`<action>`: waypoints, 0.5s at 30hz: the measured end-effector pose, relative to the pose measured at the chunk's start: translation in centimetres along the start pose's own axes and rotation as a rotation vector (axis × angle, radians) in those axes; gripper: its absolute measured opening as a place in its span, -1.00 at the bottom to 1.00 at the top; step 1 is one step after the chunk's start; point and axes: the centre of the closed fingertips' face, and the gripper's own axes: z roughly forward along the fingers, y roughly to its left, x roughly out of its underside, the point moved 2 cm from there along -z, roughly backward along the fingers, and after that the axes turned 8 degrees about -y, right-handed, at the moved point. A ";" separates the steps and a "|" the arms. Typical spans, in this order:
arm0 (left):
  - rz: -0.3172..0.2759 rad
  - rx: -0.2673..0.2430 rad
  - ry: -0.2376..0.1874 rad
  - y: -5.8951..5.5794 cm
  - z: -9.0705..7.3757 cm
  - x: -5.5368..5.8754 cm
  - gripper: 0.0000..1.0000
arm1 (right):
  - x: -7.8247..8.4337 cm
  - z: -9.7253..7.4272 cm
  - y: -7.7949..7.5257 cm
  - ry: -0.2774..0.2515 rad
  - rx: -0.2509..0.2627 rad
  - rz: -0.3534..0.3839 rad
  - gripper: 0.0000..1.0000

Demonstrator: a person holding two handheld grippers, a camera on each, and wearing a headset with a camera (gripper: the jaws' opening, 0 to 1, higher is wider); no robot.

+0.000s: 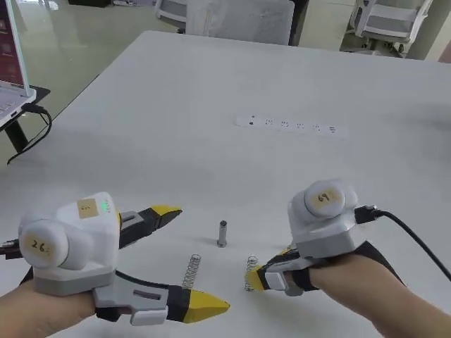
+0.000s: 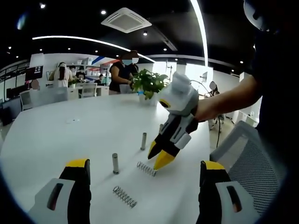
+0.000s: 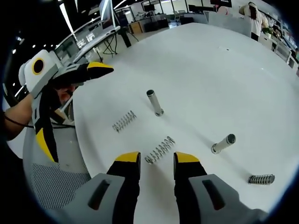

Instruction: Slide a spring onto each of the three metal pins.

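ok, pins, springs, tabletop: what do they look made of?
Pins: metal, likely steel. They are grey cylinders with a dull satin sheen and a brighter top rim.
Springs: thin bare metal wire, probably steel. The open coils are silvery and glint.
Tabletop: white, smooth, near-matte. Soft, diffuse reflections suggest laminate or painted board; can't tell which.

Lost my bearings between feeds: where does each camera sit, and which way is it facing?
Head view: on the person's head, looking forward and down at the table; shows left gripper, right gripper and the right forearm.
Left gripper view: on the left gripper, facing across the table at the right gripper and the person's arm; own jaws wide apart.
Right gripper view: on the right gripper, looking down at a spring by its jaws, across to the left gripper.
Shared: both gripper views catch that spring.
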 end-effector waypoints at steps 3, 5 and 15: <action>-0.002 0.002 -0.002 -0.1 0.0 -0.1 0.89 | -0.1 0.5 0.1 0.011 0.015 0.009 -0.45; 0.000 0.002 -0.002 -0.1 0.0 -0.1 0.89 | -0.2 0.8 0.1 0.018 0.030 0.002 -0.46; 0.000 0.000 -0.002 0.0 0.0 -0.1 0.89 | 0.6 1.5 -0.3 0.063 0.059 0.022 -0.61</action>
